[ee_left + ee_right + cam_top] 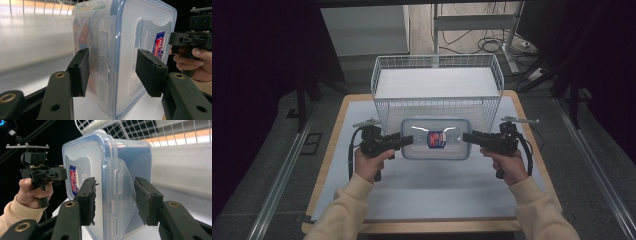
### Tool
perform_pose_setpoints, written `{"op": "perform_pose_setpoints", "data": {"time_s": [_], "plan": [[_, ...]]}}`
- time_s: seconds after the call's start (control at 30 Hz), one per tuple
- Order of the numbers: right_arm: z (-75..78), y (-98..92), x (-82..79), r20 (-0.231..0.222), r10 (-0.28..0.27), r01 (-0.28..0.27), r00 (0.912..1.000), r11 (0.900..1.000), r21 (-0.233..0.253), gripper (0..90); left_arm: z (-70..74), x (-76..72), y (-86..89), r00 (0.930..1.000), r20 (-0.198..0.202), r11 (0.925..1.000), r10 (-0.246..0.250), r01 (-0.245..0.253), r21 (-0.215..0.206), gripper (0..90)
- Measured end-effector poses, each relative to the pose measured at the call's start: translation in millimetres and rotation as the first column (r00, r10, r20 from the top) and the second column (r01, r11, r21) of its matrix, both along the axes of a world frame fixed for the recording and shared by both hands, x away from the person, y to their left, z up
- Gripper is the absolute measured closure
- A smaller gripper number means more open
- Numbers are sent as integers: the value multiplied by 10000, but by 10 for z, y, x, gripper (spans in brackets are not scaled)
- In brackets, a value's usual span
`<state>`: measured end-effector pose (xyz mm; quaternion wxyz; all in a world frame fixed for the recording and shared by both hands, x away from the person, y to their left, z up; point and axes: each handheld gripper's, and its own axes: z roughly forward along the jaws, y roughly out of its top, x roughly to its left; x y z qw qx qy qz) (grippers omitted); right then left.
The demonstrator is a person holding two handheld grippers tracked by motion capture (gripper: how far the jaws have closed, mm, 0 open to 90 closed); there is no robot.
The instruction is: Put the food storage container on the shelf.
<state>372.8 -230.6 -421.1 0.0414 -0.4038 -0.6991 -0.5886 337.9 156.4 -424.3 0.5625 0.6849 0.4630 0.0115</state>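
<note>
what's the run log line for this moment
left gripper: open, straddling box end | right gripper: open, straddling opposite end | lidded plastic box: on table

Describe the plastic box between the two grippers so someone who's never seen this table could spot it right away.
Start at the white wire basket at the far side of the table. Directly in front of it lies a clear rectangular container, with the left gripper and right gripper at its short ends. Its blue-rimmed lid and red-and-blue label set it apart.
</note>
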Motion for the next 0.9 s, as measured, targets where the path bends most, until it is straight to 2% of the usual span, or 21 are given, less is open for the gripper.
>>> {"op": "perform_pose_setpoints", "data": {"time_s": [0.33, 0.5, 0.9], "plan": [[435, 40, 106, 589, -58, 54, 9982, 10000, 64, 530, 517, 132, 25, 9980, 617, 9998, 96, -108, 182, 459], [632, 82, 171, 833, -25, 34, 9965, 9999, -101, 523, 748, 207, 49, 9955, 937, 9993, 104, -138, 355, 459], [1065, 151, 383, 1182, -71, 116, 9930, 9992, -373, 521, 1069, 456, 114, 9938, 1106, 9999, 134, -136, 13, 459]]}}
